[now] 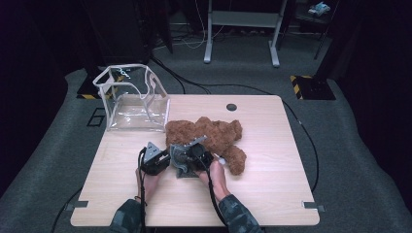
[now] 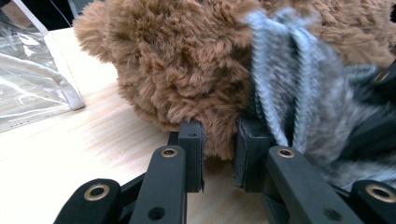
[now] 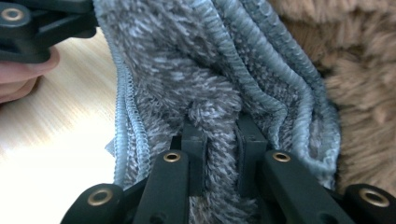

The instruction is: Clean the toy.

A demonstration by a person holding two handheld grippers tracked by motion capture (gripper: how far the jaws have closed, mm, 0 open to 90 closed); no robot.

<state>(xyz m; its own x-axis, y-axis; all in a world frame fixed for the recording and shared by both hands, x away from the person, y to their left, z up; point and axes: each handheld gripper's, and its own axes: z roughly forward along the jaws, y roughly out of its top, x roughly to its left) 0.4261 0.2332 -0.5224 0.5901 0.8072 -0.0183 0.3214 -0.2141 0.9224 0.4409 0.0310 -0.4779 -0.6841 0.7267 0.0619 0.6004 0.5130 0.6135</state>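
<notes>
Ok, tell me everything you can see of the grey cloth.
The grey cloth is fuzzy, like microfibre, with ribbed stitched edges. It lies bunched in folds on the table, pressed against the brown plush bear. The right claw is shut on a fold of it; the left claw pinches bear fur right beside it.

A light wooden table [image 1: 272, 160] is standing on grey carpet [image 1: 354, 160], its top showing a small round cable hole [image 1: 231, 107] near the far edge. Black cables [image 1: 311, 145] are trailing across the floor around it. Beyond, the grey metal legs of a second desk [image 1: 241, 29] are rising into shadow. Yellow-and-black striped blocks [image 1: 301, 80] are sitting at the carpet's far edge. The surroundings are lying in darkness.
</notes>
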